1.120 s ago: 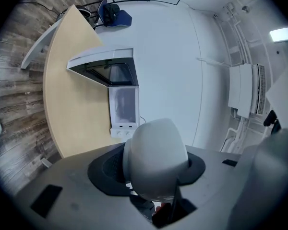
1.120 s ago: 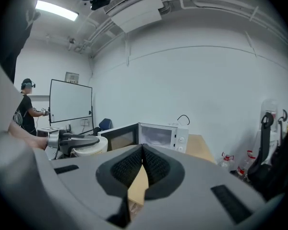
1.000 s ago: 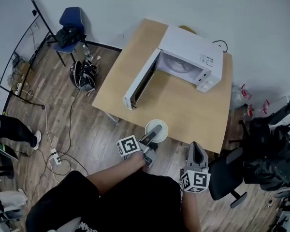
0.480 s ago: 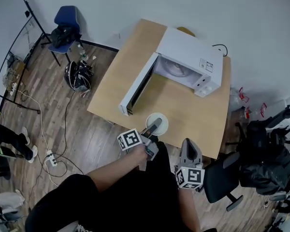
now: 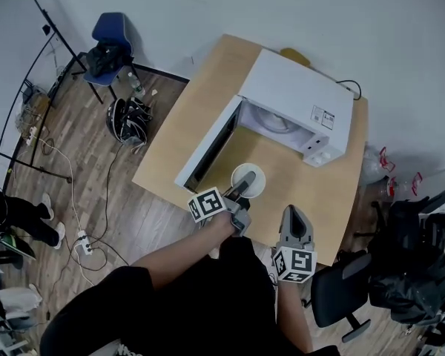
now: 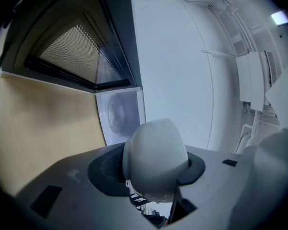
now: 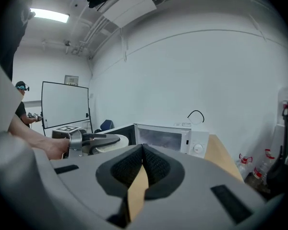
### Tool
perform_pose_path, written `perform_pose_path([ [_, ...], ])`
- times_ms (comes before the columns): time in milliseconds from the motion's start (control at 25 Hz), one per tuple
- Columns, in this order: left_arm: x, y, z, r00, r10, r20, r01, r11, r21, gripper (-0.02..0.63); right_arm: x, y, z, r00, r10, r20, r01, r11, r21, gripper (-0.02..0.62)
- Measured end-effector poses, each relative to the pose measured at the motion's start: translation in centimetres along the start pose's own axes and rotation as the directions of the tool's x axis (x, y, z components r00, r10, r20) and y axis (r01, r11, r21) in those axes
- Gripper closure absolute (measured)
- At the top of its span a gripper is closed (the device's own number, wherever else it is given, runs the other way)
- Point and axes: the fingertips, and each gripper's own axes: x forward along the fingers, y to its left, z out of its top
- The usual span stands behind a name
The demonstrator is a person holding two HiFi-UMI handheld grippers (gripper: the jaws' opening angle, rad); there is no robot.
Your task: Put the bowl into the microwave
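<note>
L gripper (image 5: 241, 189) is clamped on the white bowl (image 5: 258, 185), jaws pinching its wall. The bowl sits over the table (image 5: 200, 95), just in front of the microwave (image 5: 300, 87) opening and right of the swung-open door (image 5: 206, 150). In the L gripper view the cavity (image 6: 119, 115) shows beyond the bowl (image 6: 156, 159). R gripper (image 5: 294, 213) is at the table's near edge, well right of the bowl, jaws pressed together w/ nothing btwn them.
</note>
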Motion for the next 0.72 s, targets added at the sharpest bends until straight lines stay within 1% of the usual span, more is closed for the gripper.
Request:
perform_pose_path([
  [160, 3.5, 1.2, 1.5, 0.999, 0.027, 0.034, -0.027, 1.000, -0.004, 0.399, 3.2, -0.4, -0.1, 0.993, 0.120, -0.008, -0.120, 0.993, -0.005, 0.535],
  [240, 5.4, 1.8, 2.1, 0.998, 0.036, 0.044, -0.036, 0.999, -0.002, 0.399, 4.8, -1.0, 0.1, 0.987, 0.160, -0.014, -0.160, 0.987, -0.016, 0.535],
  [480, 10.4, 4.5, 3.9, 0.995, 0.060, 0.079, -0.060, 0.998, 0.001, 0.399, 9.6, -3.8, -0.2, 0.980, 0.196, -0.045, -0.196, 0.981, 0.005, 0.535],
  [600, 12.6, 6.5, 4.1, 0.996, 0.067, 0.062, -0.066, 0.998, -0.014, 0.399, 11.4, -5.1, -0.8, 0.974, 0.218, -0.061, -0.218, 0.976, 0.013, 0.535],
  [720, 14.6, 7.8, 4.4, 0.997, 0.066, 0.046, -0.066, 0.998, -0.002, 0.399, 12.8, -6.0, -1.8, 0.965, 0.251, -0.077, -0.251, 0.968, 0.012, 0.535],
])
